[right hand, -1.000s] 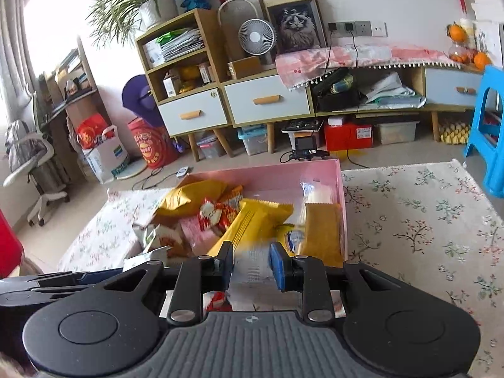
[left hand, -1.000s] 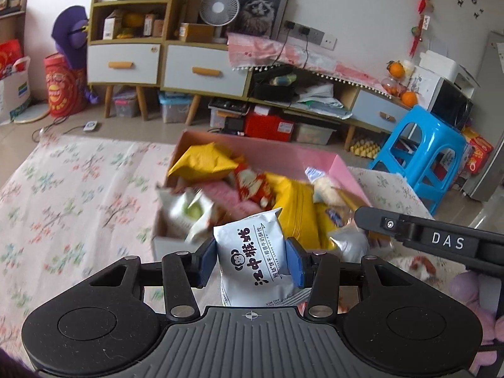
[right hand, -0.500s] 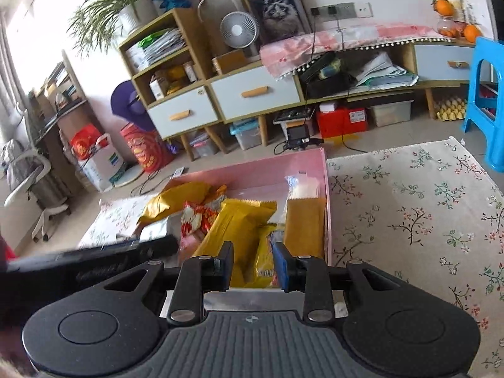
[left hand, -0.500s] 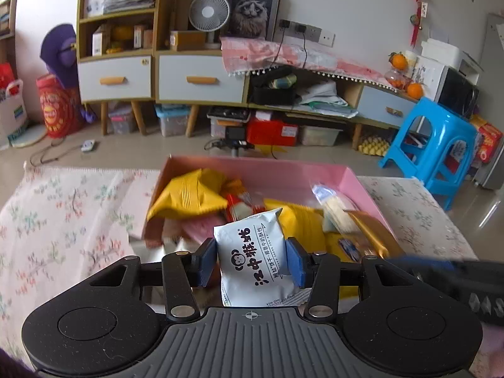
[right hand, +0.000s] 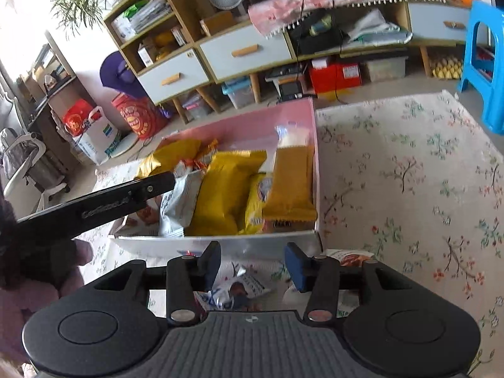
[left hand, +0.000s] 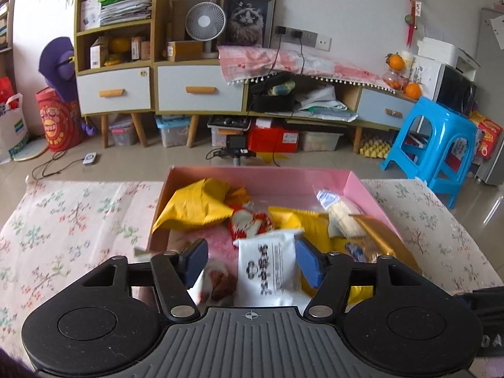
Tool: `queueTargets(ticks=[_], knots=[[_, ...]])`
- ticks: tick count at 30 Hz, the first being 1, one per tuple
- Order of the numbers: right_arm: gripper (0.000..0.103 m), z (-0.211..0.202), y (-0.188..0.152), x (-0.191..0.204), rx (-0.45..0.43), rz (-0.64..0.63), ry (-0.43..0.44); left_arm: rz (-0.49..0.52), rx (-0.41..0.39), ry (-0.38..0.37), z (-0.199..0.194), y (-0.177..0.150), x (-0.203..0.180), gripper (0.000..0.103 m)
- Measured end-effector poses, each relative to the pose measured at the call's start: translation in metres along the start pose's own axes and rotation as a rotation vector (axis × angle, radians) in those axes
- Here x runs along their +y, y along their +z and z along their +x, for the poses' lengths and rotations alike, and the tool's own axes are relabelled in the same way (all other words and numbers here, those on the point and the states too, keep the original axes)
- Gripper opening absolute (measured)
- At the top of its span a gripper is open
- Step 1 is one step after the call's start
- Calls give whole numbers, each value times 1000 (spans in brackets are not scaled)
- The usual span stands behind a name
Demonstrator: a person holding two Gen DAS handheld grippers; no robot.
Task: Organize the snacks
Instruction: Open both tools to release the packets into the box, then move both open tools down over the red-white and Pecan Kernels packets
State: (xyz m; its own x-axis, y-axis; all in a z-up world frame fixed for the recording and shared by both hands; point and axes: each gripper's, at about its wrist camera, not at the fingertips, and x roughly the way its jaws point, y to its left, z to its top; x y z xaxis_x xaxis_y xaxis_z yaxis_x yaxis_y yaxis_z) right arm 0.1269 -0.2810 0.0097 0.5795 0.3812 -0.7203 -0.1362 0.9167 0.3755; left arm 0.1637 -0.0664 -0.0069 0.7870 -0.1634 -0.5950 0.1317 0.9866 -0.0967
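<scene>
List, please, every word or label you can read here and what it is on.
"DA", cut off at the frame edge: side of the right gripper, whose empty jaws are opening.
White packet, between the opening jaws of the left gripper: black print, blurred.
Everything else: too small or blurred.

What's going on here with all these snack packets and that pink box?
A person is sorting snacks into the pink box with a pair of tongs in each hand. The left tongs are opening over the box and letting go of a white packet, which sits loose between them. The right tongs are opening too, with nothing gripped, just in front of the box above more packets on the floral cloth.
</scene>
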Motion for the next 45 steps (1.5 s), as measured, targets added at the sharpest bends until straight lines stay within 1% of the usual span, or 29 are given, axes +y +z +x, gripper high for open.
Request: queueTargets(ticks=[1,2,3,8,14,17,20,24,26,29,30,34,39,42,43,44,45], knots=[[37,1,-1,0,14,6,-5,-2,-4,-3,-4,-2,1,69],[37,1,-1,1,18,7,-7,-8,-2,-4,-8,-3,3,71],[40,1,-2,3,23,6,-8,-17,2,-8,-11,-4,5,71],[46,2,-2,9,50,10,-15,-44,23,-26,-26,-16,12,73],[48,4,-6,15,82,3,-26,-29,76,-19,-38,-36,19,75],[50,5,-8,19,82,-14,-37,-25,107,-15,-42,-45,24,76],[50,7,-9,23,84,-23,-49,-28,129,-18,-47,-56,28,80],[49,10,-11,27,102,-21,-46,-37,142,-30,-51,-77,33,80],[49,10,-13,28,102,-16,-53,-55,168,-36,-48,-82,35,80],[46,10,-14,28,86,-14,-71,-73,183,-52,-47,-86,35,81],[44,11,-14,28,80,-12,-76,-73,185,-55,-46,-87,34,81],[42,14,-17,34,67,-38,-103,-58,187,-61,-46,-90,33,81],[31,17,-22,39,67,-83,-140,-46,181,-57,-48,-93,37,81],[30,17,-26,41,64,-118,-156,-49,179,-50,-48,-92,40,81],[28,18,-27,42,68,-127,-163,-51,179,-49,-49,-92,41,81],[18,20,-29,43,88,-135,-165,-53,179,-49,-49,-92,42,81],[18,23,-32,42,110,-136,-164,-53,179,-49,-49,-92,43,81]])
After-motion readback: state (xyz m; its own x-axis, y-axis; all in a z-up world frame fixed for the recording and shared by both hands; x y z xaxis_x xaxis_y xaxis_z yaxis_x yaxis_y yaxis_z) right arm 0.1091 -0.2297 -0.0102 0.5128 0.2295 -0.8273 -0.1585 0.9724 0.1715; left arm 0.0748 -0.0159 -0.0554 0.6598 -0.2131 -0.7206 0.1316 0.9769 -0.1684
